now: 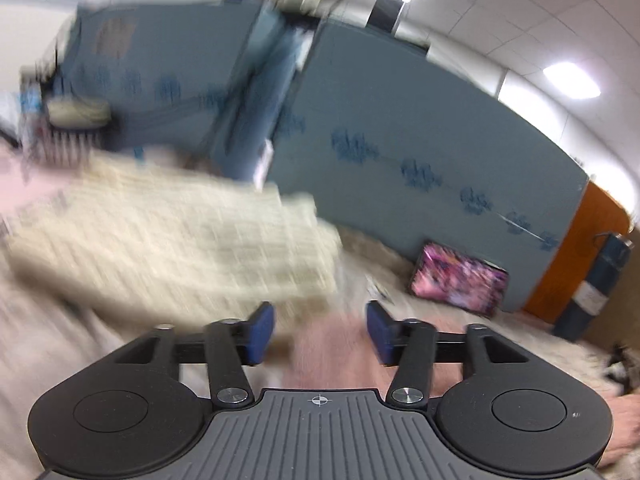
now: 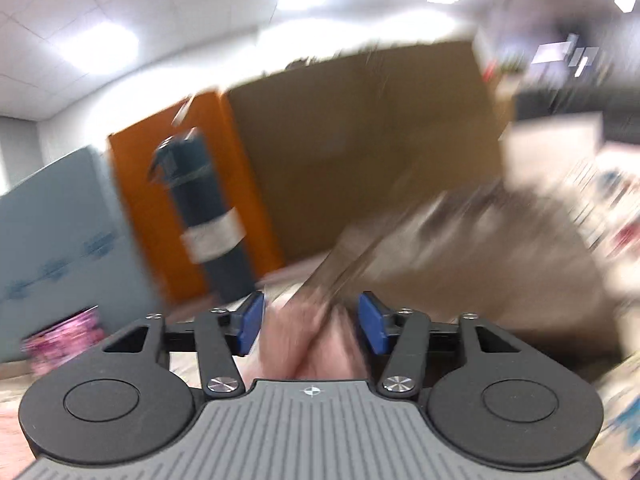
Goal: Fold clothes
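Pink soft cloth (image 2: 308,344) bunched between right tool (image 2: 311,322) pads (grip unclear), left tool (image 1: 321,330) spread, cream waffle-knit garment (image 1: 180,236).

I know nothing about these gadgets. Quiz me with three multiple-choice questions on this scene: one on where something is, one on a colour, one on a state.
1. In the right wrist view, where does the dark bottle stand?
A. before the orange panel
B. on the pink fabric
C. inside a drawer

2. What colour are the left gripper pads?
A. red
B. blue
C. yellow

3. How do the left gripper's jaws stand?
A. apart, nothing between them
B. shut on a sock
C. out of view

Answers: 1 A, orange shows behind the bottle. 2 B, both pads are blue. 3 A, a gap shows between the pads.
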`<state>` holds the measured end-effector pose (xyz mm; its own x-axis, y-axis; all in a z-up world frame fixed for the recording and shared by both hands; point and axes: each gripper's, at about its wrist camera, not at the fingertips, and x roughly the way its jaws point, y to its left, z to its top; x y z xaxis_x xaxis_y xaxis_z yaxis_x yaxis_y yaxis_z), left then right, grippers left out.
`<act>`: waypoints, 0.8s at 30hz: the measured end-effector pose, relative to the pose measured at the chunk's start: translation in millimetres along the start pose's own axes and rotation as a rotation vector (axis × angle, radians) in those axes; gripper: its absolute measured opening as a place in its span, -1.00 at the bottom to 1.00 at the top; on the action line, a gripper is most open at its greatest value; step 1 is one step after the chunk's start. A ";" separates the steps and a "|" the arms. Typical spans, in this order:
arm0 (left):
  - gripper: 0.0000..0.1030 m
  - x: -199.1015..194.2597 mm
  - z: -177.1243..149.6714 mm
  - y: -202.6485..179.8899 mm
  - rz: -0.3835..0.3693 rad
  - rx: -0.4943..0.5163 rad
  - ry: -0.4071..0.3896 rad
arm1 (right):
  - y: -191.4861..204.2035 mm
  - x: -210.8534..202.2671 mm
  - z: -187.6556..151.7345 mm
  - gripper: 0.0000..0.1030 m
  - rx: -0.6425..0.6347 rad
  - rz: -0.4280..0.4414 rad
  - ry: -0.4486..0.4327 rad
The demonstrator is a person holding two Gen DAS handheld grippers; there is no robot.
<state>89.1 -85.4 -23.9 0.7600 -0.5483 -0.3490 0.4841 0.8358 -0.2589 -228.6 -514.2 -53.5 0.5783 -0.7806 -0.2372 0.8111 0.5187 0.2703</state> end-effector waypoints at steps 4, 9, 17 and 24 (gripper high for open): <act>0.74 -15.1 13.6 -21.5 -0.056 0.281 -0.113 | -4.3 -9.0 1.3 0.39 0.066 0.194 0.025; 0.89 3.3 17.5 -48.8 -0.355 0.509 0.021 | 3.0 22.4 -8.0 0.70 0.114 0.472 0.405; -0.21 42.6 -16.2 -66.1 -0.475 0.639 0.256 | 26.2 28.1 -13.7 0.70 -0.066 0.375 0.427; -0.78 0.1 -26.3 -61.9 -0.507 0.691 0.060 | 48.6 18.6 -6.9 0.70 -0.184 0.420 0.336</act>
<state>47.8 -137.9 -31.6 0.3662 -0.8443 -0.3913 0.9292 0.3087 0.2034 -177.7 -501.1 -51.2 0.8266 -0.3556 -0.4362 0.4895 0.8367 0.2455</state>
